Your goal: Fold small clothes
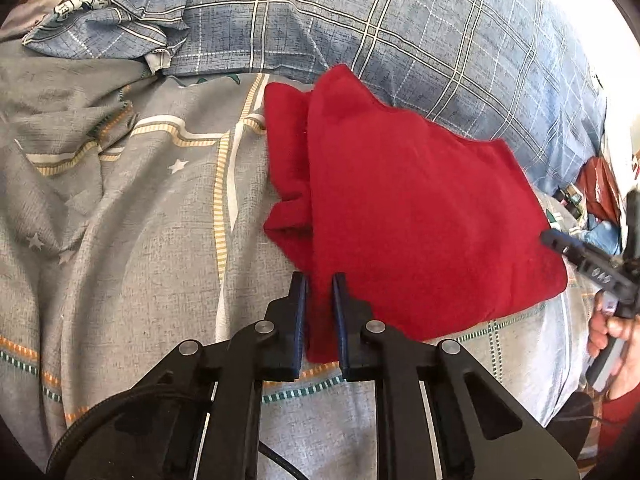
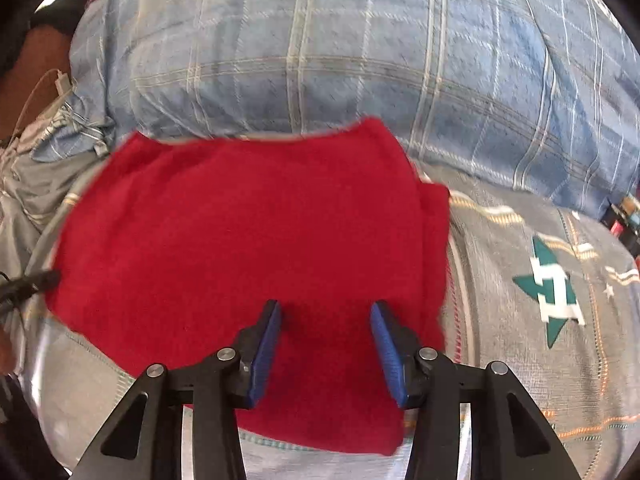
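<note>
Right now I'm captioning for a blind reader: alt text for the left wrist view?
The left gripper pinches the near corner of a red garment lying on a grey patterned bedsheet. A blue plaid pillow lies behind.

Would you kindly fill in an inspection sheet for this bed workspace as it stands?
Surface: grey patterned bedsheet, rumpled at the left.
Job's things: red garment, partly folded, lying flat on the sheet.
Clutter: blue plaid duvet bunched behind the garment; small items past the bed's edge, too small to identify.
Grippers: left gripper shut on the garment's near corner; right gripper open, fingers either side of the garment's near edge.
Cables: black cable beneath the left gripper.
Surroundings: bright light at the far right; a hand holds the right gripper.
</note>
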{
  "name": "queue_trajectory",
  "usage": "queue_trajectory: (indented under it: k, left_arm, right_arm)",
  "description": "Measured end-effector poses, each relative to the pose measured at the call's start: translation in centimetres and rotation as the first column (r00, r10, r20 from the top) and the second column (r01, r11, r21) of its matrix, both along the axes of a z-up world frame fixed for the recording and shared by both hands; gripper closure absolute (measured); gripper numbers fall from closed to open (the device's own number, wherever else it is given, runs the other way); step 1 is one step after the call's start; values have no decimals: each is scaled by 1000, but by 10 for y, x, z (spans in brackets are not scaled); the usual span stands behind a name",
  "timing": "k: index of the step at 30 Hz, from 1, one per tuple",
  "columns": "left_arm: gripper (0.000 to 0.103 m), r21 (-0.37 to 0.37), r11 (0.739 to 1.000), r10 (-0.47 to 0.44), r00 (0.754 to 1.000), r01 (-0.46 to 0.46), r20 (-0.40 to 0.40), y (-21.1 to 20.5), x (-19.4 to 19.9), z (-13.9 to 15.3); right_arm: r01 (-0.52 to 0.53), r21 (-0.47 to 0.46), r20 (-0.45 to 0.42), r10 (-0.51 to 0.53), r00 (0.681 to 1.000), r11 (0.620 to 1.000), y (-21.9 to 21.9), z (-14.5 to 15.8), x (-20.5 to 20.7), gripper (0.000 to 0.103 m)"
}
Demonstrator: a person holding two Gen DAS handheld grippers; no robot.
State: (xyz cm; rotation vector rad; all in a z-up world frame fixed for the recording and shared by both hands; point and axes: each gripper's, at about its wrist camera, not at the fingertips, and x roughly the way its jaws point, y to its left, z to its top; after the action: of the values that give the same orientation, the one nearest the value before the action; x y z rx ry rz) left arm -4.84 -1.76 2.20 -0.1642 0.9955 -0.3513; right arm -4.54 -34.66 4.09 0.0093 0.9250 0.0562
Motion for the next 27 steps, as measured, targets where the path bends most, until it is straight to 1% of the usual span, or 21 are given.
queue_trajectory:
  k: [3,5,7,9,12,14,16,17,18,20,24,27]
  left_arm:
    - [93,22,1000,-5,1000,5,13,-3,-3,1]
    - [93,30,1000,-7,1000,7,14,-3,-3,-1]
    - [93,21,1000,-6,1000,6,12,-1,-3,-2]
    - [93,25,1000,-8,1000,7,15,-2,-3,-2]
    - [93,37,999,-13,1000,13,21,-4,-3,-3]
    - [93,36,999,-15,1000,15,20,-3,-3,-3]
    - [93,33,999,-21,1000,20,18,-3,-1,-4]
    - [93,28,999,-20,1000,20,14,-3,0,-5]
    - [93,20,1000,-20,1000,19,9,-2,1,-5]
    - [93,17,1000,-22,1000,22,9,-1,1,-5]
    - [93,17,1000,-26,1000,26,11,-1,1,-5]
    - [93,22,999,-24,1000,24,13,-2,1,-5]
  right_arm:
    - [-79,65,47,76,996,995,25,18,5,58]
    - [-145,100,77,137,988,984,49,26,15,58]
    - [-196,130,92,185,978,972,74,26,31,57]
    - [-226,140,94,214,972,964,102,22,53,55]
    - [-250,130,73,242,968,960,141,14,85,55]
    - [-263,101,72,256,964,960,160,8,102,55]
    - [-269,38,82,265,961,962,183,4,120,59]
    - [-267,23,78,265,961,963,190,1,128,65]
    - [-265,17,70,263,962,964,195,-2,137,68]
    - [-250,16,47,249,967,968,204,-11,156,70]
    - [-235,18,19,234,972,972,217,-27,178,71]
    - [-234,18,-3,234,972,972,222,-40,184,71]
